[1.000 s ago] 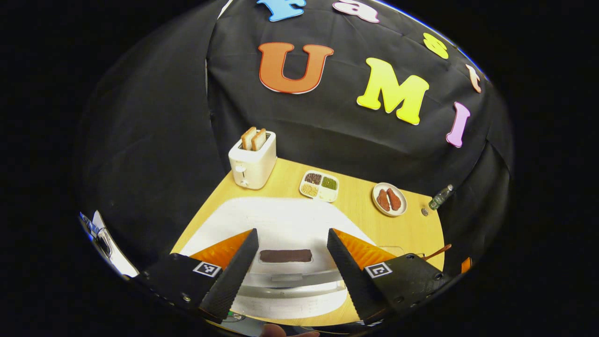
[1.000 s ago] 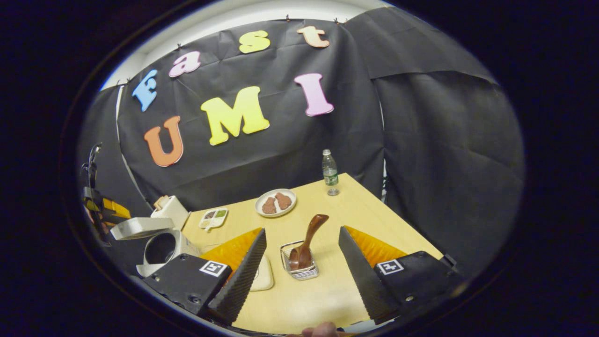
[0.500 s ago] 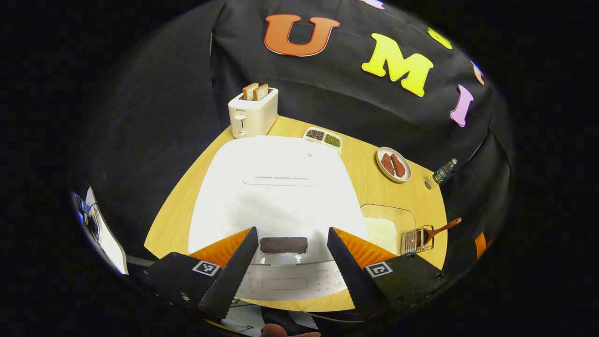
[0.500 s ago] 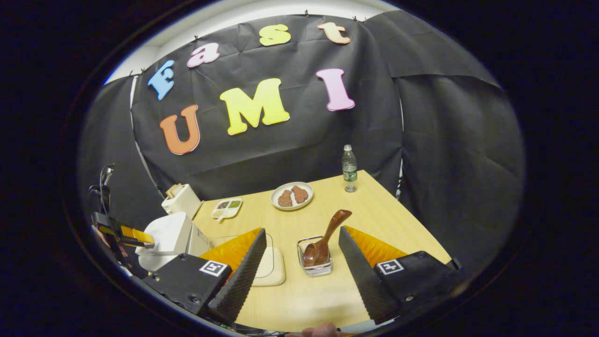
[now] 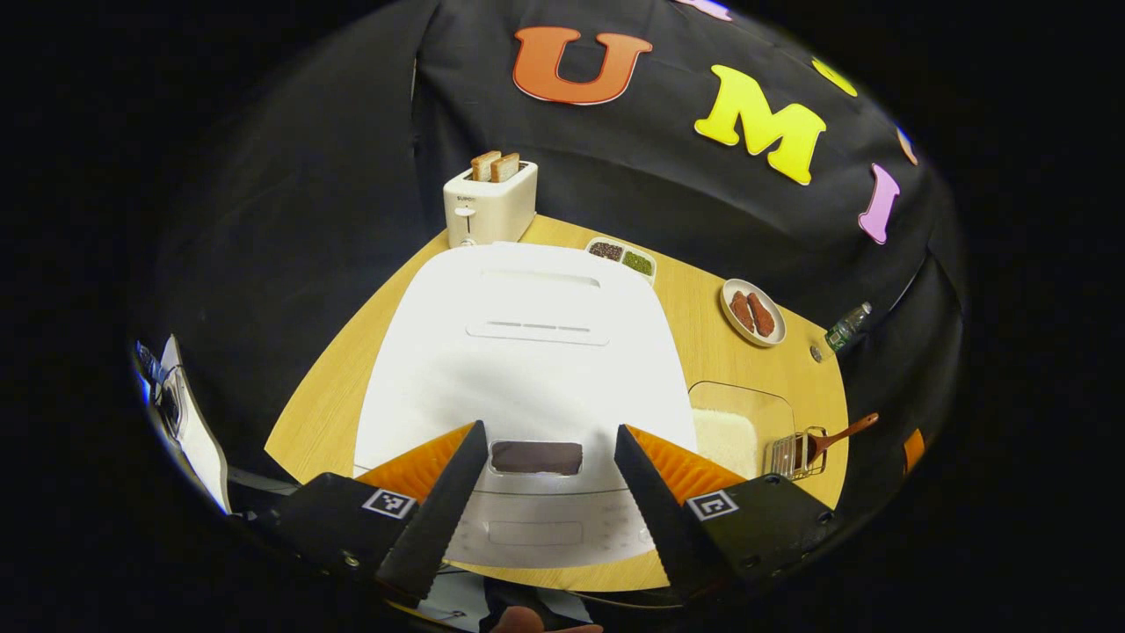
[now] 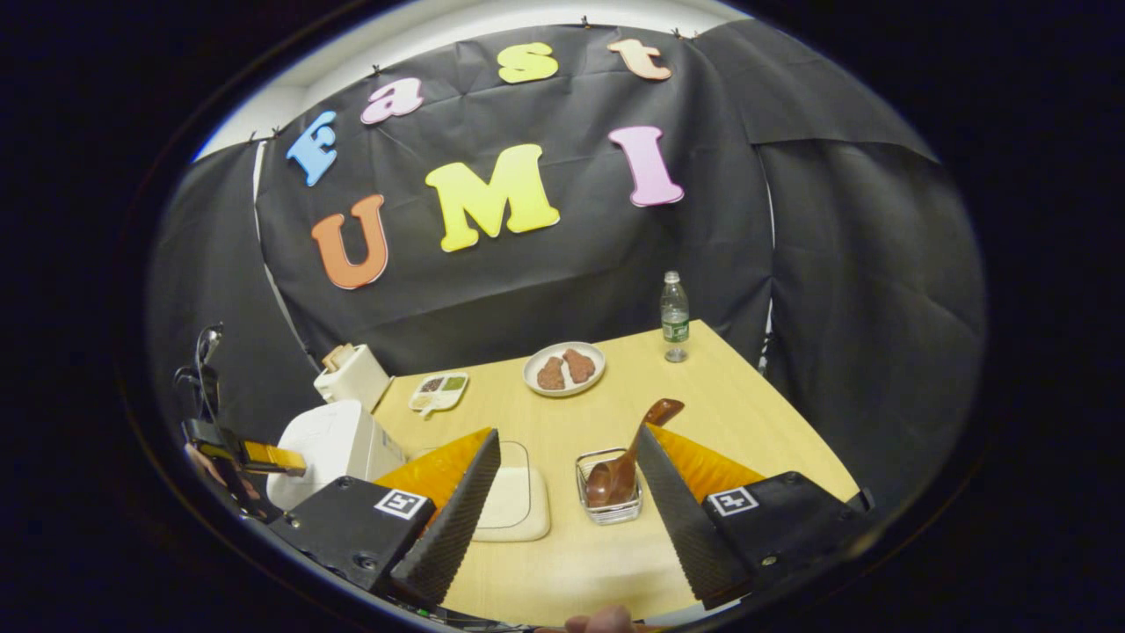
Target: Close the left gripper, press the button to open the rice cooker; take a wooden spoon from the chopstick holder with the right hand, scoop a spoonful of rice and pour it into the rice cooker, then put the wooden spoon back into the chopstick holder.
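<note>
in the left gripper view, the left gripper (image 5: 545,492) hung with fingers spread over one closed rice cooker (image 5: 527,352); two toast slices (image 5: 495,165) stood in one toaster (image 5: 489,209); in the right gripper view, the right gripper (image 6: 567,501) hung with fingers apart before one wooden spoon (image 6: 628,453) in one chopstick holder (image 6: 610,510) on the bench (image 6: 729,413).

In the left gripper view, the rice cooker (image 5: 527,352) is sitting at the near edge of the table (image 5: 325,404), with the toaster (image 5: 489,204) standing behind it and the divided dish (image 5: 622,258) lying just to the toaster's right. Right of the cooker, the rice tray (image 5: 738,422) is lying beside the chopstick holder (image 5: 795,453), in which the wooden spoon (image 5: 839,432) is leaning, while the plate (image 5: 752,312) and the bottle (image 5: 845,327) are sitting farther back. In the right gripper view, the chopstick holder (image 6: 609,494) is standing right of the rice tray (image 6: 518,501), the cooker (image 6: 330,444) is sitting at the far left, and the bottle (image 6: 674,316) is standing at the table's back corner.
</note>
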`<state>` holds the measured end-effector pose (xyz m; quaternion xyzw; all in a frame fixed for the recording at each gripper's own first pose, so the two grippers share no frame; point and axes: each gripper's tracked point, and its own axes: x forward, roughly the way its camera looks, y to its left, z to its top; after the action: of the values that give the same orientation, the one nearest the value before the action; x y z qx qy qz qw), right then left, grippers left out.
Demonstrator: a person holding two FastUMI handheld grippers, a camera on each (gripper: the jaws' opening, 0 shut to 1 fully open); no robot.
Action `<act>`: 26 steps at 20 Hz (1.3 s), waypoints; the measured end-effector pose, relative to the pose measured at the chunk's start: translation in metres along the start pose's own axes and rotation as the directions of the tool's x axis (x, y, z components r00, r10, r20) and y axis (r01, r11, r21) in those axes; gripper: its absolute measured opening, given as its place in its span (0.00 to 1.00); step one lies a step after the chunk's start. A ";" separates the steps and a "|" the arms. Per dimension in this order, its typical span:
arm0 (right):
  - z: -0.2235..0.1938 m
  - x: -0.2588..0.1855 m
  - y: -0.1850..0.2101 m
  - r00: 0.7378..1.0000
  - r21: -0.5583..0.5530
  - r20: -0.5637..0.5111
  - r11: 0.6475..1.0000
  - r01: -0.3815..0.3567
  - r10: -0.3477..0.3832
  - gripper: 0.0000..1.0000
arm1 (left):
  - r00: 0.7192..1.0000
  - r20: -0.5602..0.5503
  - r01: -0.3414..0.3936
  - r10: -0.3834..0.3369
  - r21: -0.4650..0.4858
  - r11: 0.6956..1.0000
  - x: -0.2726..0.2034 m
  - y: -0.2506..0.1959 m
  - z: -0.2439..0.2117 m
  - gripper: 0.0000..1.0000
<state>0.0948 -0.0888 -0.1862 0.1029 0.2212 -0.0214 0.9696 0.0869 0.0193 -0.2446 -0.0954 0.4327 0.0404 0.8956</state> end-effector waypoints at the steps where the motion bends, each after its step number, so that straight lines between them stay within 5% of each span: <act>1: 0.000 0.002 0.000 1.000 0.000 0.000 1.000 -0.003 0.003 1.00 | 1.000 0.006 -0.011 0.011 0.020 1.000 0.001 0.001 -0.002 0.97; 4: 0.000 0.007 0.001 1.000 0.014 -0.004 1.000 -0.013 0.014 1.00 | 0.998 0.023 -0.064 0.063 0.090 0.994 0.004 0.001 -0.006 0.97; 12: -0.001 0.028 0.009 0.993 -0.025 -0.036 0.993 -0.116 0.115 1.00 | 0.997 0.036 -0.072 0.069 0.075 0.995 0.005 0.000 -0.002 0.99; 19: 0.026 0.008 0.013 0.985 -0.086 0.029 0.983 -0.165 0.168 1.00 | 0.982 0.184 -0.056 0.046 0.054 0.997 -0.007 -0.003 0.021 0.96; 23: 0.038 -0.032 0.022 0.986 -0.106 0.112 0.988 -0.112 0.124 1.00 | 0.947 0.320 0.007 -0.028 0.068 0.998 -0.059 -0.013 0.050 0.96; 26: 0.049 -0.079 0.040 0.975 -0.130 0.197 0.988 -0.082 0.106 1.00 | 0.879 0.462 0.071 -0.117 0.116 0.991 -0.131 -0.027 0.063 0.95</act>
<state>0.0480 -0.0603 -0.1009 0.0516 0.1168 0.0277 0.9914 0.0578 0.0073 -0.0999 -0.0607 0.2003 -0.0020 0.9779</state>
